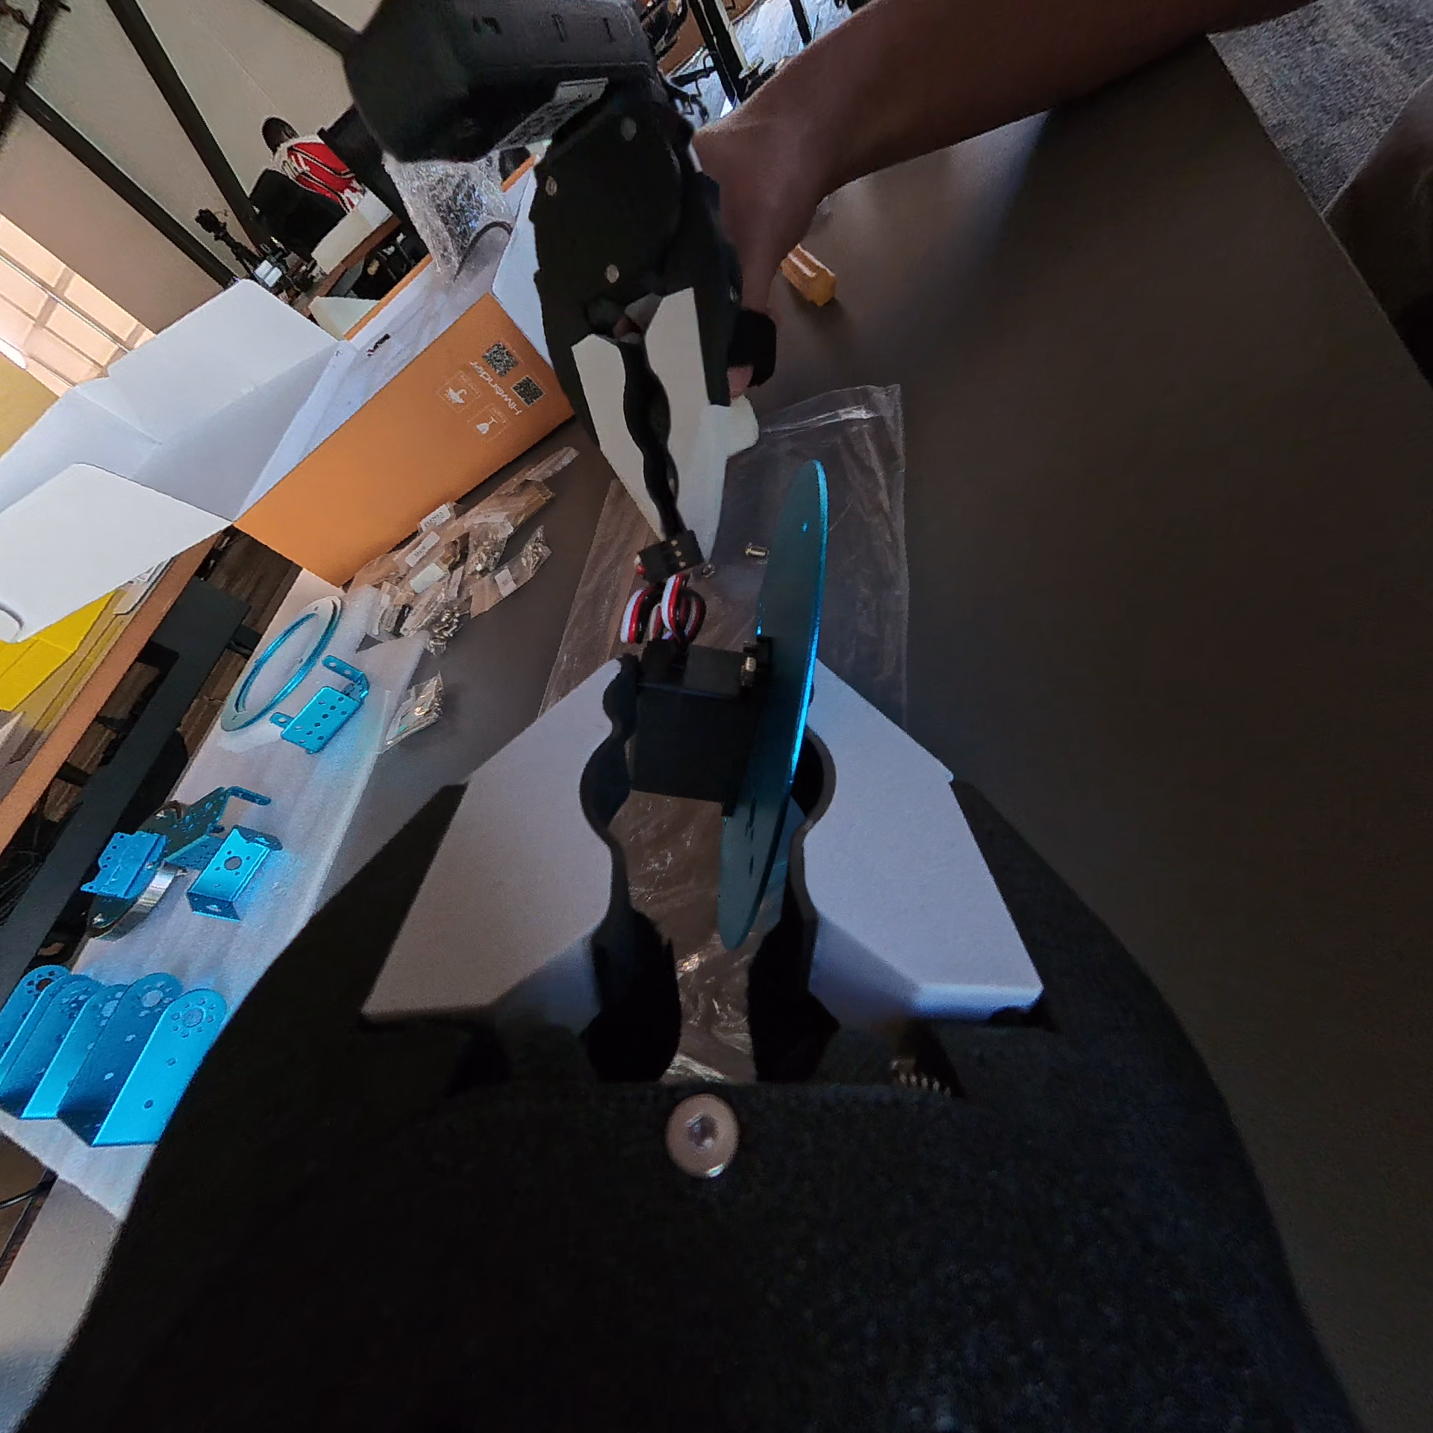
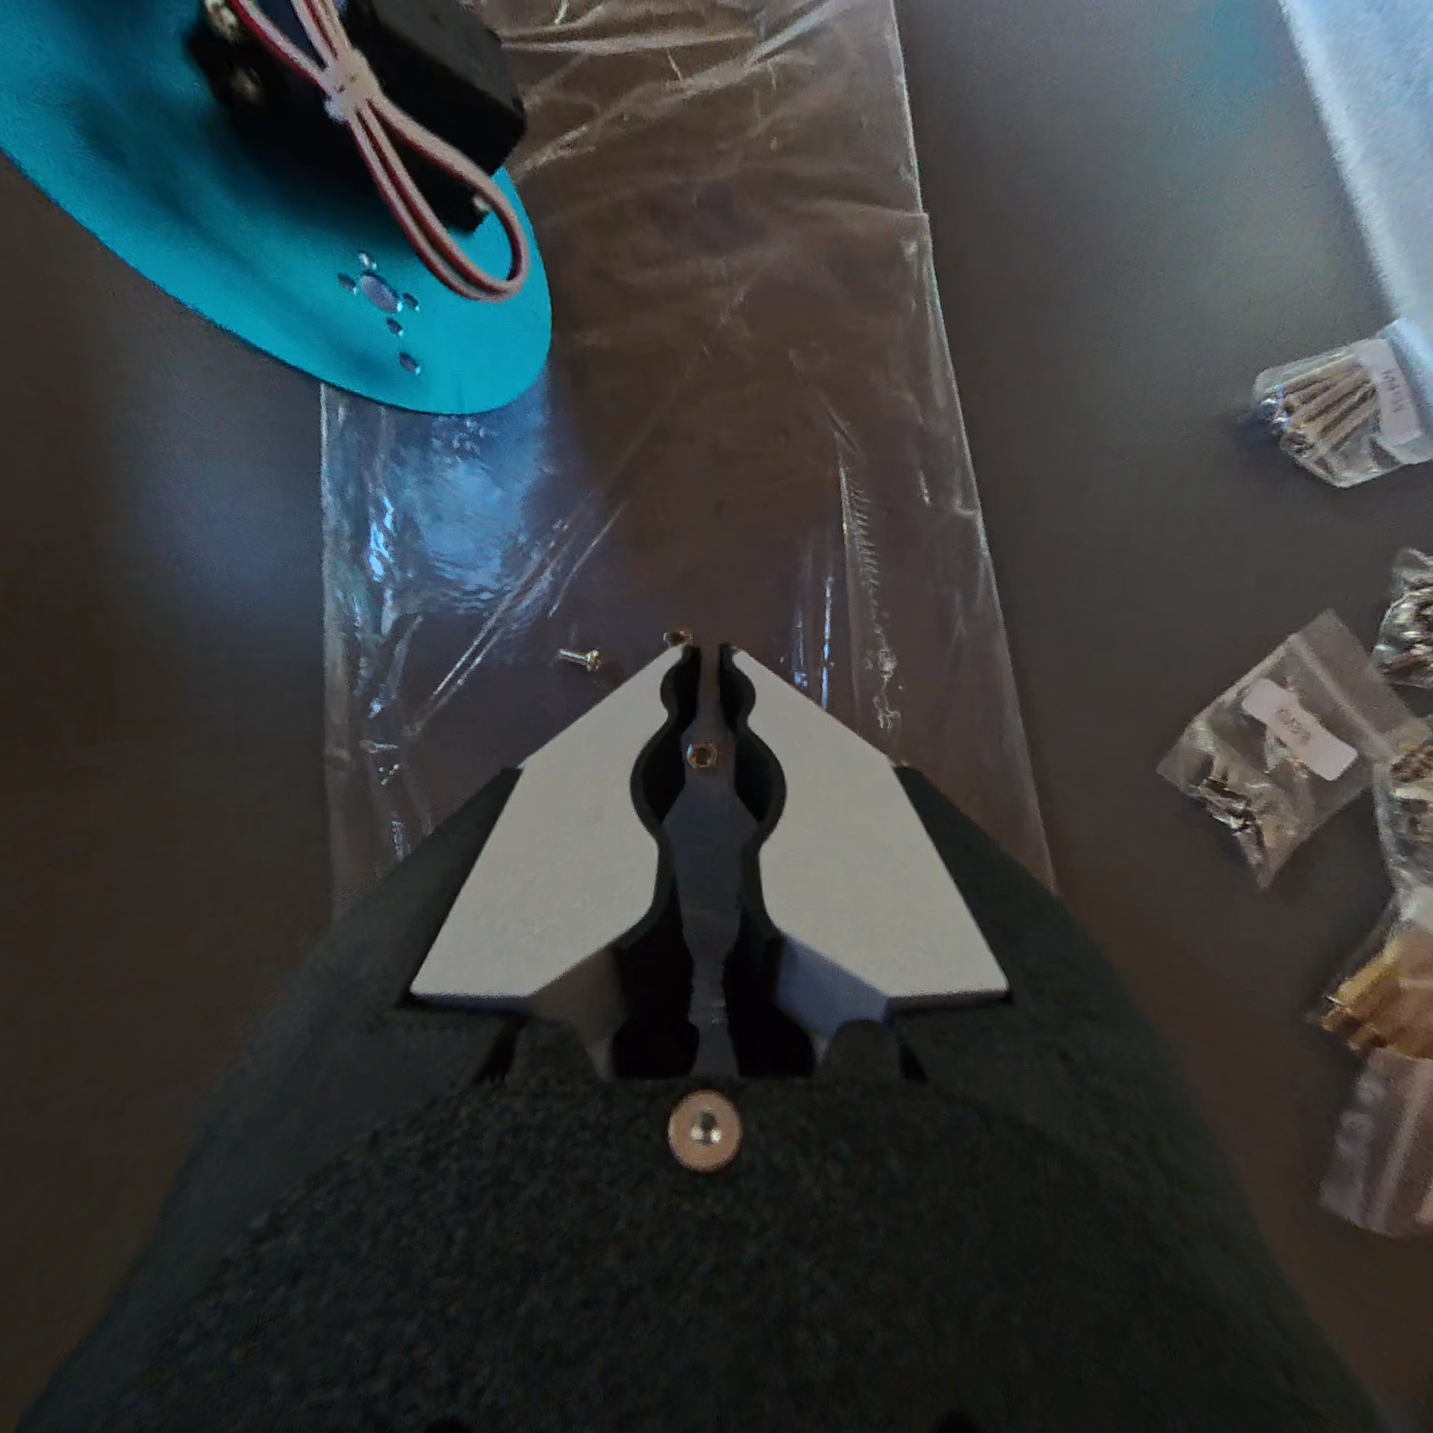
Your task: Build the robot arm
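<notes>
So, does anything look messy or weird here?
Yes. A few tiny screws lie loose on the crinkled clear bag, right by the right gripper tips, outside any packet. Also, the left gripper holds the blue round plate up on its edge, not flat.

Left hand-held gripper (image 1: 709,783) clamped; right hand-held gripper (image 2: 704,647) nearly closed — tips down.

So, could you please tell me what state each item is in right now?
left gripper: fingers shut on the teal disc.
teal disc: held on edge, black servo attached.
servo cable: bundled in a tied loop.
right gripper: fingers nearly together; screw in the gap, grip unclear.
loose screws: lying on the clear plastic bag.
orange box: flaps open.
</notes>
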